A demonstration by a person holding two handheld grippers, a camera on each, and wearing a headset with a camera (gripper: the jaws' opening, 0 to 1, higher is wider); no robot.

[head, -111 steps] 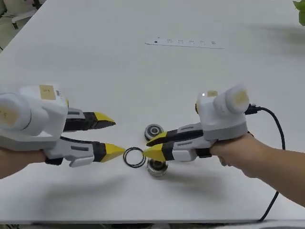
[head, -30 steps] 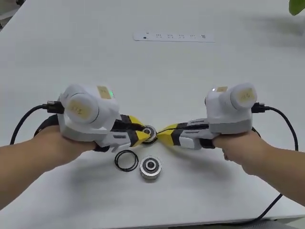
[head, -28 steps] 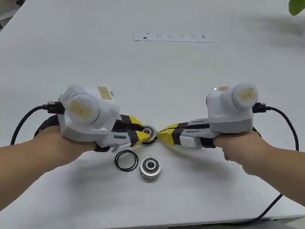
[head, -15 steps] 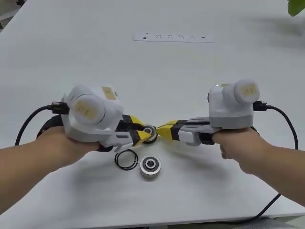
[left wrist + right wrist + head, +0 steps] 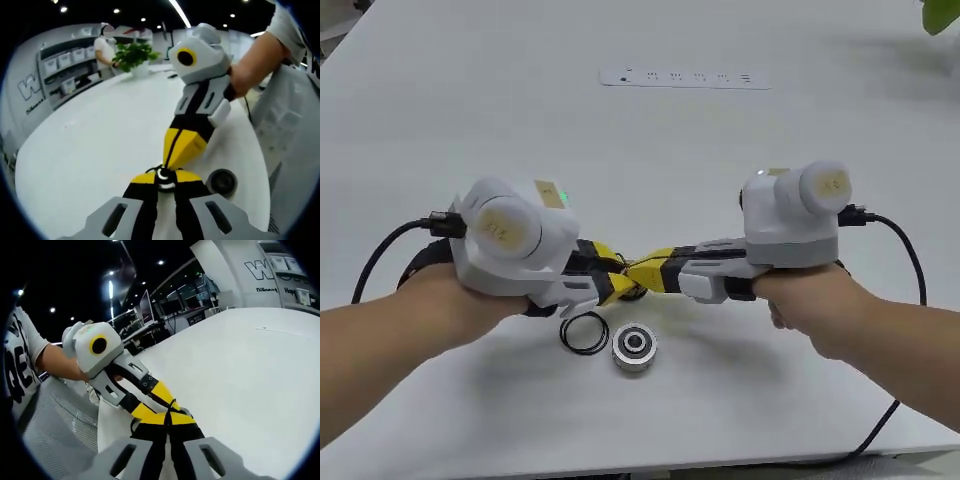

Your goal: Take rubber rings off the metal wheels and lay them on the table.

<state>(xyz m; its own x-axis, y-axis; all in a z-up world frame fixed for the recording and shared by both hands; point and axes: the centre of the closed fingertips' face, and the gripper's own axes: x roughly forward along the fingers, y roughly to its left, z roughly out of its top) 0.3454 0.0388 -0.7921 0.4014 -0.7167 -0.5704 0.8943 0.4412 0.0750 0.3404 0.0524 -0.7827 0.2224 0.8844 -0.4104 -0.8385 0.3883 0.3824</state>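
from the head view the left tool (image 5: 613, 285) and right tool (image 5: 642, 277) meet tip to tip above the smooth white bench (image 5: 650, 170), and their yellow tips cover what lies between them. the left gripper view opens that up: the left tool pinches a small metal wheel (image 5: 164, 176), round with a pale centre in a dark surround, between its two yellow tips. there the right tool's jaws are pressed together into a narrow wedge whose point touches the wheel's upper edge. whether rubber is caught in that point cannot be told. the right gripper view shows the same wedge from behind, with only a thin dark seam between the jaws.

on the bench, nearer the person than the tools, the head view shows a loose rubber ring (image 5: 584, 333), thin, black and lying flat. just beside it sits a second wheel (image 5: 634, 343), a shiny steel disc with a dark band and a bright hub. a flat white power strip (image 5: 683, 78) lies well beyond.
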